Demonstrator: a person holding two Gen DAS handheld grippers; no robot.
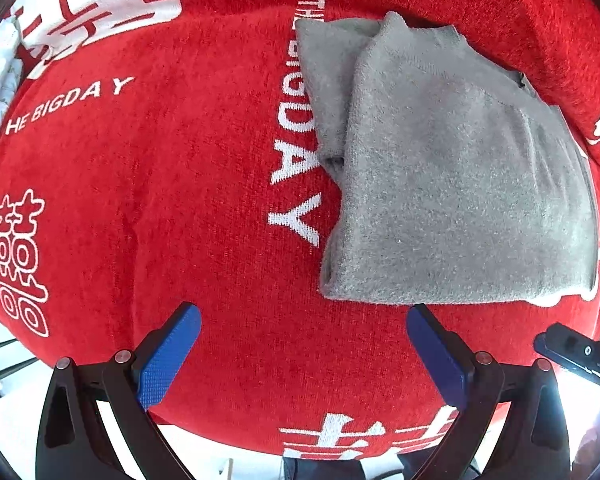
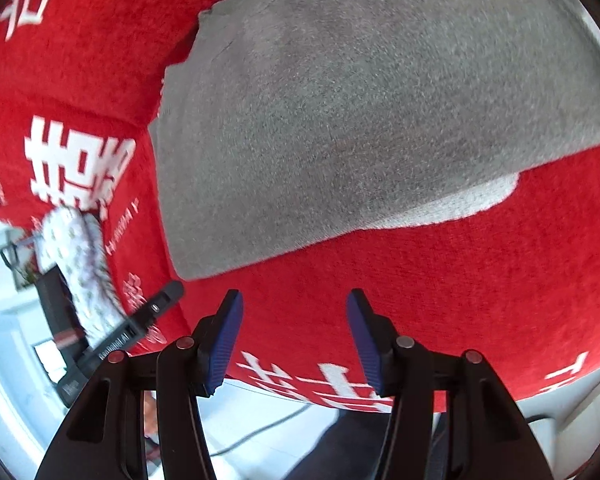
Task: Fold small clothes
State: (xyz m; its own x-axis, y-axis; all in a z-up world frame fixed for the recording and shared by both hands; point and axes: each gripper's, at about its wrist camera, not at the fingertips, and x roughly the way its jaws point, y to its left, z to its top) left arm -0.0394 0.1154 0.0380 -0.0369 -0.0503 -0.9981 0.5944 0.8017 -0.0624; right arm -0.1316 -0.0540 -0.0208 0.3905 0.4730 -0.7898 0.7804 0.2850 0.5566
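Blue pads (image 1: 168,356) of the left hand-held gripper (image 1: 304,354) frame the bottom of its view, spread wide with nothing between them, hanging over bare red cloth (image 1: 160,208). That cloth, printed with white lettering, covers the tabletop. The grey garment (image 1: 452,184) lies flat on it, up and to the right of the left hand-held gripper, already doubled over: a narrower layer sticks out along its left side, and the near edge sits just beyond the right pad.

From the right wrist view, the right hand-held gripper (image 2: 296,336) has its jaws moderately apart and empty, tilted down toward the cloth. The garment's (image 2: 360,112) near edge runs just ahead of the fingertips, apart from them, with a paler layer peeking out beneath at the right. A white patterned fabric (image 2: 76,264) hangs at the tabletop's far left edge, beside the black body of the other tool (image 2: 140,320).

As a judgement, a fold looks freshly laid and neither tool has hold of the garment, so the work sits between folds. The next move seems to call for pinching both near corners at once, taking every layer so the lower one does not slide out, then carrying the edge over evenly. The knit looks soft and thick, so a shallow pinch may slip.
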